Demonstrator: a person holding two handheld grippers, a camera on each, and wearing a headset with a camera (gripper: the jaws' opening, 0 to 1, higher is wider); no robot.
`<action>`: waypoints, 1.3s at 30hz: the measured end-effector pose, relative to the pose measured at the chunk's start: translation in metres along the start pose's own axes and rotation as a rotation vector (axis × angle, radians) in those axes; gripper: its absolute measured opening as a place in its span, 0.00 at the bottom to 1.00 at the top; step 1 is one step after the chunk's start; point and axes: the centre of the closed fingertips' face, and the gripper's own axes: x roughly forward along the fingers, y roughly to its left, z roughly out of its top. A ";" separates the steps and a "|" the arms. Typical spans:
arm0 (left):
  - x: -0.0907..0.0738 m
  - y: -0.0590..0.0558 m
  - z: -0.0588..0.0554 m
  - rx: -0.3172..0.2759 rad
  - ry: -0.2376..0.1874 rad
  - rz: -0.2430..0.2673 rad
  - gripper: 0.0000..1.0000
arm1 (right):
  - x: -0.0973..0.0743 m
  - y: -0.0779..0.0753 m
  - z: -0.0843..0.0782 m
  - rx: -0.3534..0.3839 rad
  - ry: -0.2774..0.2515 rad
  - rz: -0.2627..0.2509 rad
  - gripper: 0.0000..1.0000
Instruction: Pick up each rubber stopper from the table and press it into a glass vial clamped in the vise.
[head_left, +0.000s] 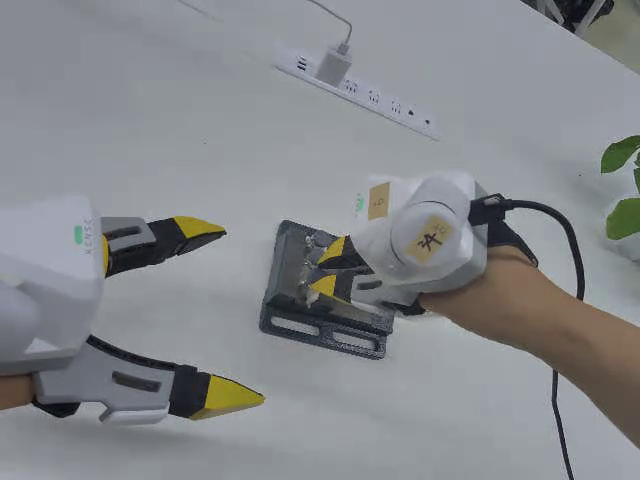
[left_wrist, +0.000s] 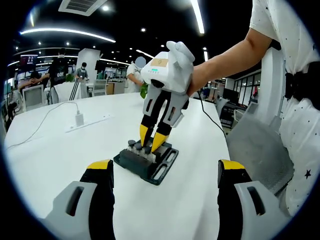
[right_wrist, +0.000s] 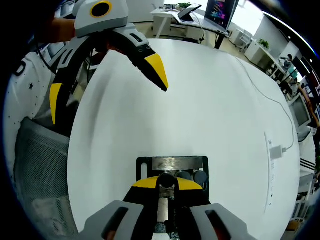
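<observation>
Left tongs (head_left: 225, 315) spread wide, yellow tips well apart, hovering over the white table (head_left: 150, 120). Ahead of those tips and well apart from them: a dark vise (head_left: 300, 325) lying flat on the table.

Right tongs (head_left: 328, 270) tilted down onto the vise from the side opposite the left tongs, gripped in a hand (head_left: 480, 300). Jaws drawn narrow and closed on a small dark round stopper (right_wrist: 166, 180), seen between the two yellow tips in the right gripper view. Stopper held right over the vise's clamping slot. Vial beneath hidden by the jaws, so hard to tell how far in the stopper sits.

Just beside the right tongs' tips, in the same row in the vise: two more vials (right_wrist: 200, 178), each topped with a dark stopper.

Well beyond the right tongs, toward the far side of the table: a white power strip (head_left: 355, 88) with a charger (head_left: 333, 65) plugged in. Trailing back from the right tongs past the hand: a black cable (head_left: 560, 230). Further out on that side, a few green leaves (head_left: 622, 185).
</observation>
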 end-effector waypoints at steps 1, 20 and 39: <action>0.000 0.000 0.000 0.000 -0.001 -0.001 0.85 | 0.000 0.000 0.001 -0.002 -0.003 0.000 0.07; 0.002 -0.002 -0.001 -0.002 0.000 -0.009 0.84 | -0.020 -0.004 0.006 0.071 -0.070 0.005 0.01; 0.002 -0.002 -0.003 -0.008 0.004 -0.013 0.84 | -0.004 0.000 -0.001 0.059 -0.039 0.038 0.00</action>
